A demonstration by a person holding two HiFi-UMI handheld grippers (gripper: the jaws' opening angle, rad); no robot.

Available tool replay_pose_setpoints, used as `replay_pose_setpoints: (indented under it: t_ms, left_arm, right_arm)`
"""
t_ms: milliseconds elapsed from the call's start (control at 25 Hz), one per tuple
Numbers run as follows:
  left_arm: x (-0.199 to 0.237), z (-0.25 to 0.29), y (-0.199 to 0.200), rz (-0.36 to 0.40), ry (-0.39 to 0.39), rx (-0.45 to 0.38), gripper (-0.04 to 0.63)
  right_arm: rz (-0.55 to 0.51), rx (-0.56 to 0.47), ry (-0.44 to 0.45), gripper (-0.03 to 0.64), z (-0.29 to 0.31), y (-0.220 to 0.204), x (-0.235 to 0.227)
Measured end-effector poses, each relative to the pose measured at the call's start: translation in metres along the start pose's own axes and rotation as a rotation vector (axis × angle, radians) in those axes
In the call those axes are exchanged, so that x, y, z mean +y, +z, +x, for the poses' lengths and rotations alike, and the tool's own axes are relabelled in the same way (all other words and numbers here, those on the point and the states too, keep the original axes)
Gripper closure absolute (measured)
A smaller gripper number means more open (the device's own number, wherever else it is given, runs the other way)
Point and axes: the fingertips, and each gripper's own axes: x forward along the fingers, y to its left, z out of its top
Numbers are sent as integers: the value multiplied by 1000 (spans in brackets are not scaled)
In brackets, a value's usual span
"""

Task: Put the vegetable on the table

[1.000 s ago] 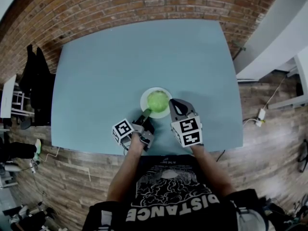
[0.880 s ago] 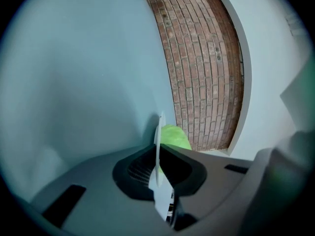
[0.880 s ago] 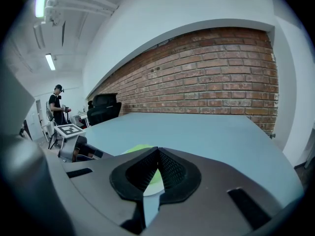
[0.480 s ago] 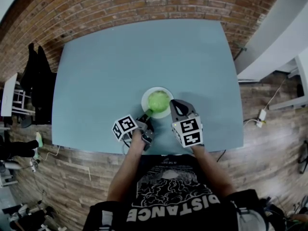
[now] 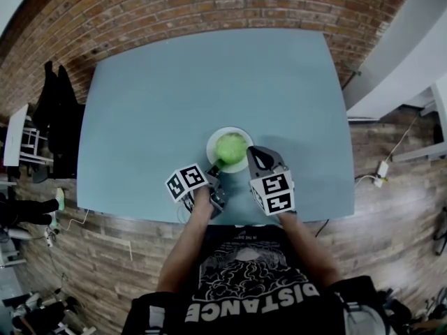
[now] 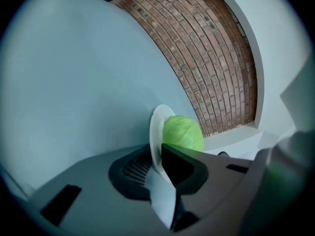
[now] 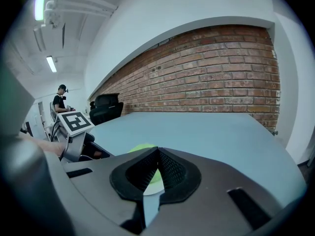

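A round green cabbage [image 5: 230,146] sits on a small white plate [image 5: 210,144] near the front of the grey-blue table [image 5: 174,96]. My left gripper [image 5: 215,166] reaches in from the front left and is shut on the plate's near rim. In the left gripper view the plate [image 6: 154,132] stands edge-on between the jaws, with the cabbage [image 6: 183,133] just behind it. My right gripper [image 5: 253,152] hovers at the plate's right side, jaws shut on nothing. In the right gripper view [image 7: 157,150] a bit of the cabbage [image 7: 141,147] shows behind the closed jaws.
The table's front edge [image 5: 209,218] runs just below both grippers. A brick wall [image 5: 209,5] lies beyond the far edge. A black chair with dark clothes [image 5: 56,110] stands at the left, white furniture [image 5: 398,54] at the right.
My left gripper has shifted slightly right and forward, and the plate with the cabbage has moved a little right with it. The right gripper has barely moved.
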Motion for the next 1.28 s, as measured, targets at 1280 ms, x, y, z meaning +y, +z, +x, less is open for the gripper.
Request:
replay_pose_setpoints:
  t_ms: [1280]
  left_arm:
    - [1, -2, 2, 445, 393, 76, 500]
  right_arm:
    - [7, 18, 40, 609, -4, -4, 4]
